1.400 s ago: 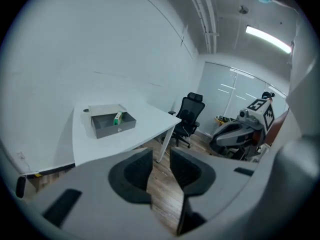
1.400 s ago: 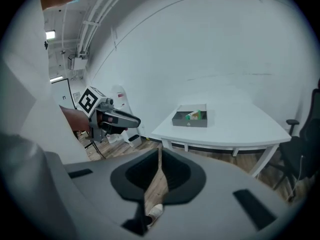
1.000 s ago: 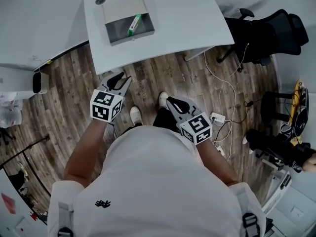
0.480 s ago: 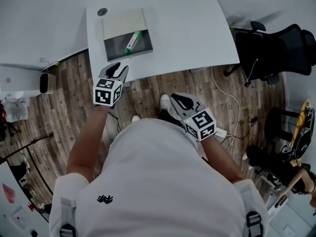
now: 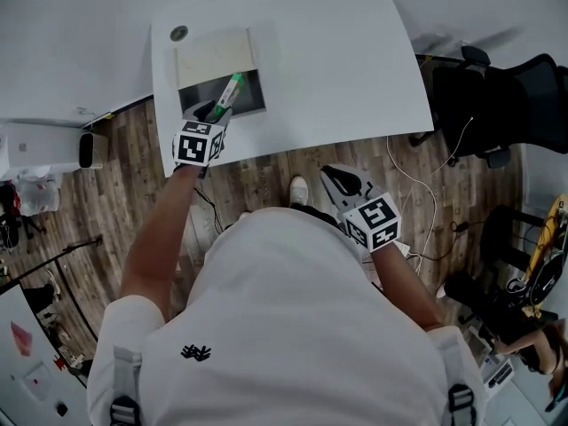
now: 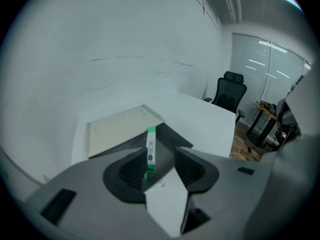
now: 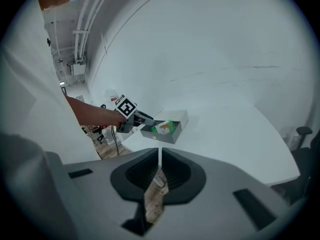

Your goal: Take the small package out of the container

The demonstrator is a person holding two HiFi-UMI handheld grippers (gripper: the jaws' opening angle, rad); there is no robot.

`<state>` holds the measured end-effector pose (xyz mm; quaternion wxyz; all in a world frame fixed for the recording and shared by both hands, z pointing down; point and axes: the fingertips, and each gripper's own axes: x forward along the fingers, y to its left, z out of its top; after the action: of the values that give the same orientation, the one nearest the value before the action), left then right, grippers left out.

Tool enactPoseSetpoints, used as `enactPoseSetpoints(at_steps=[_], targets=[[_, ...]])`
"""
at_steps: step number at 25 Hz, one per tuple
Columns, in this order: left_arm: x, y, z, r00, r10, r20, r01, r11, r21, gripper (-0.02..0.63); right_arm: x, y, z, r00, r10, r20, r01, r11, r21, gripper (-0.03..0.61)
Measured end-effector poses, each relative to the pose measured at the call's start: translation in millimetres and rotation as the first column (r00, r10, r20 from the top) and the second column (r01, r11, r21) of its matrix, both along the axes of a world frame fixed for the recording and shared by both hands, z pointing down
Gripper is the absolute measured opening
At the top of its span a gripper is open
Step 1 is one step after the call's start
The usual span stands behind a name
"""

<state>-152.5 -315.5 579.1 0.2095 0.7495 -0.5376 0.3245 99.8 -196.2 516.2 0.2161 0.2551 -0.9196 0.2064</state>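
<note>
The small package (image 5: 229,90) is looking light and stiff, a slim carton that should lift easily. Its smooth faces may be slippery, so I judge the best hold is across its two broad sides near the upper end, which is rising toward the rim. It is a narrow white box with green ends, leaning tilted inside the grey container (image 5: 251,96) at the upper left of the head view, on the white counter (image 5: 337,69). The left gripper (image 5: 211,112) is hovering at the container's near edge. Its jaws have just been opening and are standing apart, with the package showing between them but not pressed. The right gripper (image 5: 342,180), lower right of centre, is hanging over the wooden floor (image 5: 257,162) with jaws together and empty.
</note>
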Motion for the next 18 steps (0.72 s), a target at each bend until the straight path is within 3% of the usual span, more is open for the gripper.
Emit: enactPoseSetpoints(at_steps=[10, 18], targets=[[-9, -37, 41, 0.996, -0.009, 0.087, 0.018, 0.994, -0.104, 0.196, 37, -31, 4, 0.999, 0.033, -0.009, -0.034, 0.999, -0.013, 0.023], [-16, -41, 66, 0.991, -0.021, 0.134, 0.043, 0.984, -0.17, 0.175, 53, -39, 9, 0.999, 0.042, -0.008, -0.042, 0.999, -0.023, 0.023]])
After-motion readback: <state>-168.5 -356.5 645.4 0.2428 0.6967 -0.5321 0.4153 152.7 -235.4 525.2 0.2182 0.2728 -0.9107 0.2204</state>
